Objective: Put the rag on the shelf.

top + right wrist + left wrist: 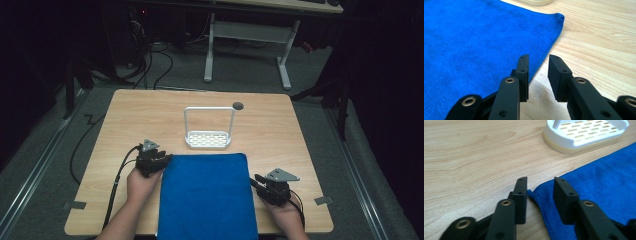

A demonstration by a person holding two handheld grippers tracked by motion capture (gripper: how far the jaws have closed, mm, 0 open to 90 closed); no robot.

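Light wood counter (150,115): flat blue cloth (206,192), empty white slotted plastic rack (208,139) behind. Left tool (540,186) narrowly parted astride cloth corner; right tool (538,65) narrowly parted at cloth edge.

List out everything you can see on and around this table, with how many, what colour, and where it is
cloth: one, blue, flat on the near middle of the table, hanging over the near edge
rack: one, white, slotted base with a tall loop handle, just beyond the cloth's far edge
table: one, light wood, centre of the high view
hole: one, dark, round, in the tabletop near the far edge
desk frame: one, white legs, on the floor behind the table
left gripper: one, black, open, jaws either side of the cloth's far left corner
right gripper: one, black, open, at the cloth's right edge
hands: two, holding the grippers, at the bottom of the high view
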